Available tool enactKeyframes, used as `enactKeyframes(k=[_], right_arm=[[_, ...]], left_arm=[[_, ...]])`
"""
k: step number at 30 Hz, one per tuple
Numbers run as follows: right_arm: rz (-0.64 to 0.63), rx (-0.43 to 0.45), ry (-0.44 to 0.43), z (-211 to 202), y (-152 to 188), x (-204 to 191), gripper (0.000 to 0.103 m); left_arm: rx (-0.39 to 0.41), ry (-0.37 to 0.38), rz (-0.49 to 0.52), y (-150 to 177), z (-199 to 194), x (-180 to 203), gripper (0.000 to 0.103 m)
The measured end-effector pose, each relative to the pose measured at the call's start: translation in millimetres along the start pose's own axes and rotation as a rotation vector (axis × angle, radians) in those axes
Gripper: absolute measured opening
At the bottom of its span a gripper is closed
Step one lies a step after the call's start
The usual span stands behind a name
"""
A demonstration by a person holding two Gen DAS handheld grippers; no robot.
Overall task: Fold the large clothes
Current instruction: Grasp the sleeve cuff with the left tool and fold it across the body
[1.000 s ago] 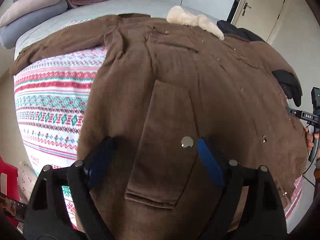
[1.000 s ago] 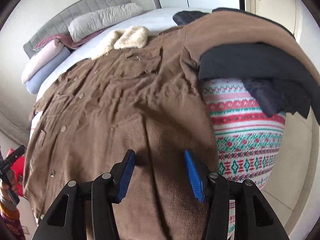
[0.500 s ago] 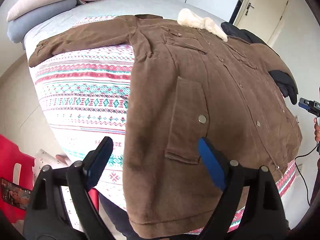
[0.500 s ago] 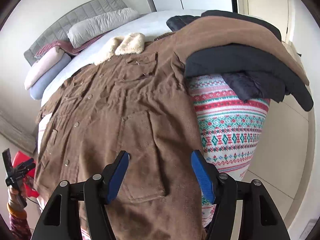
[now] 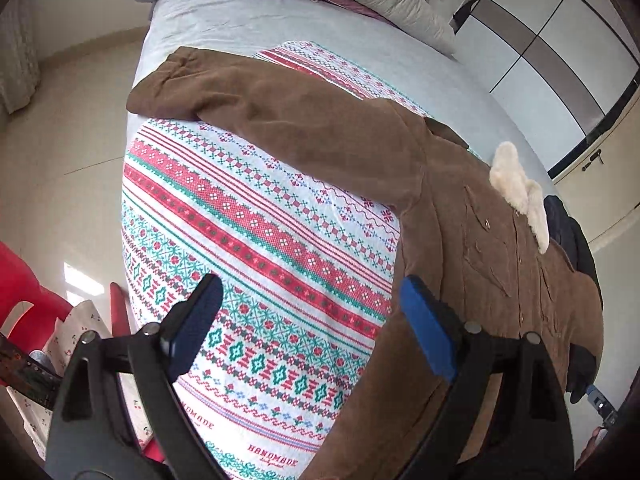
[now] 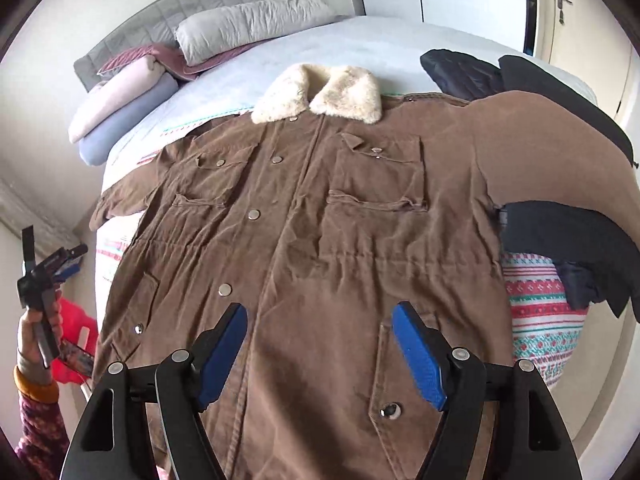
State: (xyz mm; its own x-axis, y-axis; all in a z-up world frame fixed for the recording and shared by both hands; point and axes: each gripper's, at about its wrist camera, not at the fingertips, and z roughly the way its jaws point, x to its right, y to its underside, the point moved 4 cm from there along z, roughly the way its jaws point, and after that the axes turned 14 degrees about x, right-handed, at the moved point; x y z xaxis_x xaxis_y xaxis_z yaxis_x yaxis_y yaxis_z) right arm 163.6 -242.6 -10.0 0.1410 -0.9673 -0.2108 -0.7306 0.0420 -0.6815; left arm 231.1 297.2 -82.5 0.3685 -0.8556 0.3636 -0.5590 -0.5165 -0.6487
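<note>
A large brown coat (image 6: 320, 232) with a cream fleece collar (image 6: 320, 94) lies flat, front up, on the bed. Its hem hangs over the bed's near edge. One sleeve (image 5: 280, 124) stretches out across the patterned blanket (image 5: 256, 248); the other sleeve (image 6: 552, 152) lies over a pile of dark clothes. My right gripper (image 6: 320, 344) is open and empty above the coat's lower front. My left gripper (image 5: 308, 320) is open and empty above the blanket, left of the coat's side edge (image 5: 416, 248). It also shows at the left of the right wrist view (image 6: 48, 268).
Dark jackets (image 6: 576, 240) are piled at the bed's right side. Pillows and folded bedding (image 6: 248, 24) sit at the grey headboard. A red plastic stool (image 5: 24, 300) stands on the floor by the bed's left corner. A wardrobe and door (image 5: 560, 72) stand beyond.
My left gripper has swung left, off the coat's pocket to over the blanket and sleeve. My right gripper has pulled back and turned to face the coat's front squarely. Both stay open.
</note>
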Motion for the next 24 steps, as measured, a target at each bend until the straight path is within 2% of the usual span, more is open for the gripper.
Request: enactKeyframes(k=[2,3,6,10,13,16,17,18,20,22,24], right_arm=[[-0.016,0.002,0.003,14,-4,-9,0.076],[-0.017,0.003,0.001,21,-6,-13,0.076],[-0.007,-0.01,-0.027,42,-5,-20,0.076],[-0.025,-0.066,-0.037,70,2,-25,0.076],[-0.039,-0.098,-0.021,83,7,-19,0.076],[-0.036,-0.118,-0.003,89,9,-9,0.076],[-0.032,-0.121,0.003,90,9,-5,0.076],[-0.027,-0.122,0.007,90,9,-1,0.076],[-0.016,-0.121,0.015,89,8,5,0.076],[-0.001,-0.119,0.016,88,7,11,0.076],[0.011,-0.117,0.016,87,6,15,0.076]], left_arm=[[0.016,0.071,-0.066,-12,20,-6,0.09],[0.016,0.08,-0.104,-17,31,-12,0.09],[0.017,0.073,-0.203,-29,63,-30,0.09],[0.069,0.076,-0.352,-44,96,-57,0.087],[0.115,0.085,-0.466,-53,113,-77,0.08],[0.163,0.05,-0.517,-67,123,-91,0.061],[0.174,0.029,-0.524,-72,125,-94,0.05],[0.182,0.011,-0.531,-75,127,-97,0.033],[0.194,0.001,-0.539,-82,126,-98,0.011],[0.23,0.011,-0.509,-91,116,-86,0.009],[0.291,0.009,-0.414,-102,97,-64,0.006]])
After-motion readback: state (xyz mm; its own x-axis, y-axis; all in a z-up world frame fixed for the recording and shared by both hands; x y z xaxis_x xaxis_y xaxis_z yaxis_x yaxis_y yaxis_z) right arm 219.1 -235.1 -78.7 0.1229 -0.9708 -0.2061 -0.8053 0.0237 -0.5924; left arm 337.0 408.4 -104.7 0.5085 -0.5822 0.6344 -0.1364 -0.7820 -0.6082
